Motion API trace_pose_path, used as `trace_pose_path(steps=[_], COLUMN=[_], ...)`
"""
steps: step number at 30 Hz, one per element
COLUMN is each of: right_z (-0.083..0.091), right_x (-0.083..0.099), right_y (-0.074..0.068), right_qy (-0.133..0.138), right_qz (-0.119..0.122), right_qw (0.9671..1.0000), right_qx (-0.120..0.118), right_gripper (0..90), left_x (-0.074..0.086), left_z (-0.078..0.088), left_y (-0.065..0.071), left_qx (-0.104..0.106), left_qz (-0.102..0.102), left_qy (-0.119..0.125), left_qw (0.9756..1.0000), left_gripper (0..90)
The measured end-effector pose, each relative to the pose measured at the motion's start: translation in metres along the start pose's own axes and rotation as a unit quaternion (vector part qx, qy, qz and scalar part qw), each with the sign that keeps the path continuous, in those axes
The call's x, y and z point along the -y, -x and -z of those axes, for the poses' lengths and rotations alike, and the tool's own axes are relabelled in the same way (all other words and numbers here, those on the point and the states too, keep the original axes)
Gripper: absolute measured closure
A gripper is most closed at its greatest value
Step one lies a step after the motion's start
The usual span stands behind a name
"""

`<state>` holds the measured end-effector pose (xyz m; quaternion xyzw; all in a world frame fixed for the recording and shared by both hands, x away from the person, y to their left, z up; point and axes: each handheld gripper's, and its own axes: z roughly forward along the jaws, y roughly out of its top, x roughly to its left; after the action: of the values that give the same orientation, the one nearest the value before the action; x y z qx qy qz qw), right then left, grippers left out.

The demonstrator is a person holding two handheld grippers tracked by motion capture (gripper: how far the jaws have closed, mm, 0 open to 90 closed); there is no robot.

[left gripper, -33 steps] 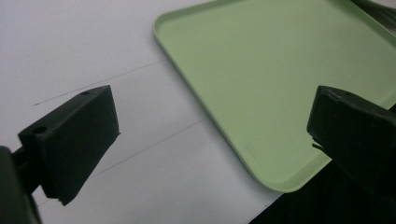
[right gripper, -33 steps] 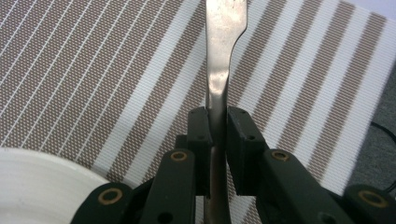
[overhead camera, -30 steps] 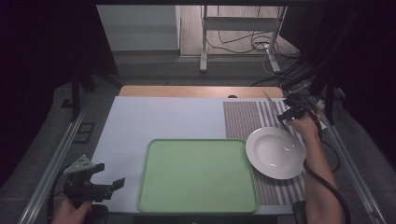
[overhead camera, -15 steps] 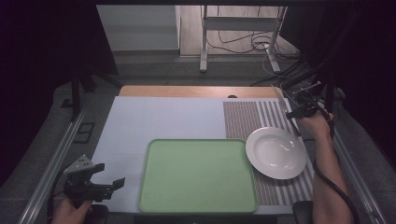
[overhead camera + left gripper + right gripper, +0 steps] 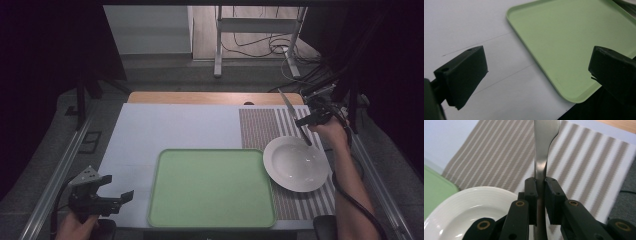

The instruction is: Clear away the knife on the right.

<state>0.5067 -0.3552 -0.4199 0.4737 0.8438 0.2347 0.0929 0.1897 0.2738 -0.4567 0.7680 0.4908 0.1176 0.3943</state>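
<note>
We see the right gripper [image 5: 311, 118] held above the far right part of the table, its two black jaws clamped on the handle of a table knife [image 5: 294, 116]. In the high view the knife slants: its blade points up and away towards the far edge of the table, while the dark handle end angles down towards the rim of the white plate [image 5: 296, 163]. From the right gripper view the knife [image 5: 543, 152] runs straight up between the pads, its metal neck pinched just above them and its blade rising over the striped placemat [image 5: 584, 165]. The white plate [image 5: 471, 212] lies just below and to the left of those jaws, resting on the placemat [image 5: 260, 127]. The plate sits right beside the green tray [image 5: 210, 189], which lies on the pale table surface [image 5: 170, 125] near the front edge. The left gripper [image 5: 114, 199] is low at the near left corner, held in a hand [image 5: 75, 227], with its jaws standing wide apart and nothing between them. In the left gripper view those jaws frame the near corner of the green tray [image 5: 574, 45] and the pale table surface [image 5: 474, 25] beside it.
</note>
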Motion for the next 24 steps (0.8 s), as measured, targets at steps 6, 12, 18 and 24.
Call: trace_pose_path(steps=[6, 12, 18, 24], right_z=[-0.006, -0.011, -0.012, -0.009], right_x=[-0.003, 0.0, 0.004, 0.011], right_y=[-0.023, -0.042, -0.072, -0.102], right_qy=[-0.007, -0.019, -0.027, -0.035], right_qz=[0.016, 0.029, 0.044, 0.062], right_qw=[0.9997, 0.999, 0.9976, 0.9955], right_qx=[-0.017, -0.028, -0.047, -0.062], right_gripper=[81.3, 81.3, 81.3, 81.3], left_x=[0.0, 0.0, 0.0, 0.0], left_z=[0.0, 0.0, 0.0, 0.0], left_y=[0.0, 0.0, 0.0, 0.0], left_qx=[0.0, 0.001, 0.001, 0.0], left_qz=[0.0, 0.001, 0.002, 0.001], left_qy=[0.001, 0.001, 0.0, -0.001], left_qw=[1.0, 1.0, 1.0, 1.0], left_gripper=[2.0, 2.0, 2.0, 2.0])
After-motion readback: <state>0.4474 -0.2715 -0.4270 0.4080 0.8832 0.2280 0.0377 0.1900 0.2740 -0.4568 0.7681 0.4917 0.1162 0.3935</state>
